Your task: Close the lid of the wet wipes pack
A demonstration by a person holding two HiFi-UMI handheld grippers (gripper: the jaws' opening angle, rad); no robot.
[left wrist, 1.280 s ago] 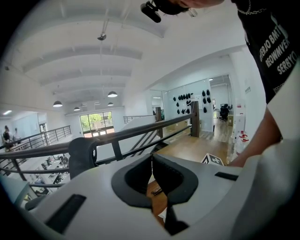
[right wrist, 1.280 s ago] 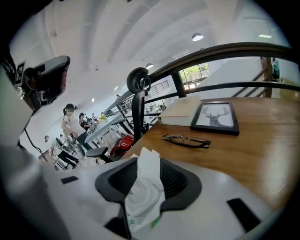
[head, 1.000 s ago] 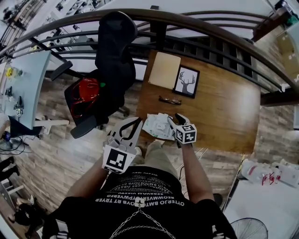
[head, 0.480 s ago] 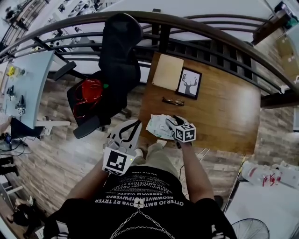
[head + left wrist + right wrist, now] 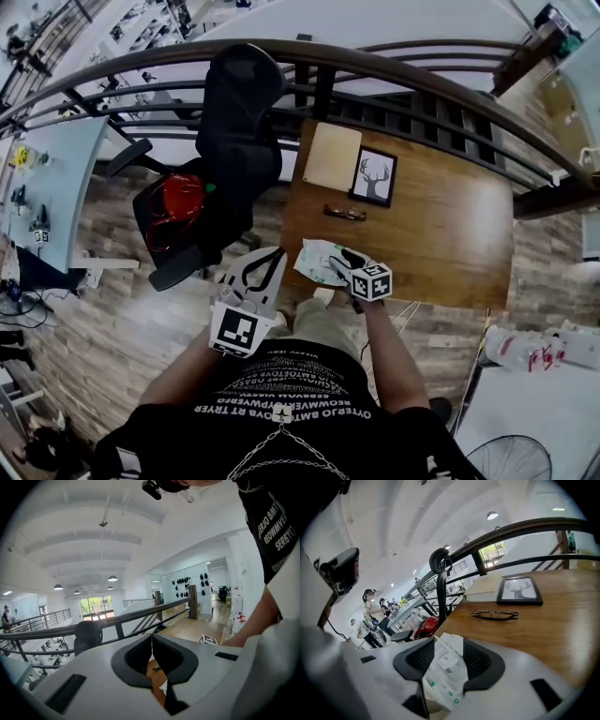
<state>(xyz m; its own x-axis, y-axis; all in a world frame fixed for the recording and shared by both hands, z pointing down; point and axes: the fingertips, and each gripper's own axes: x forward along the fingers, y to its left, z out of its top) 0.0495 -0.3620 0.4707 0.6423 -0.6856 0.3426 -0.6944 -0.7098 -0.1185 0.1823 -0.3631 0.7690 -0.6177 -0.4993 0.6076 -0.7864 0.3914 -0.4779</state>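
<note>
Judging by the small white lid (image 5: 449,660) lying flat on the soft white-and-green wet wipes pack (image 5: 451,686), the closing looks done or nearly so; whether it is sealed I cannot tell. The right tool (image 5: 448,645), whose jaws have just been closing, clamps the pack at the near edge of the brown wooden tabletop (image 5: 441,225). The left tool (image 5: 152,636), jaws together and empty, hangs just off that edge. Dark glasses (image 5: 344,213), a framed deer picture (image 5: 373,176) and a cream notebook (image 5: 332,157) lie toward the tabletop's far side; its right part is bare, giving room.
</note>
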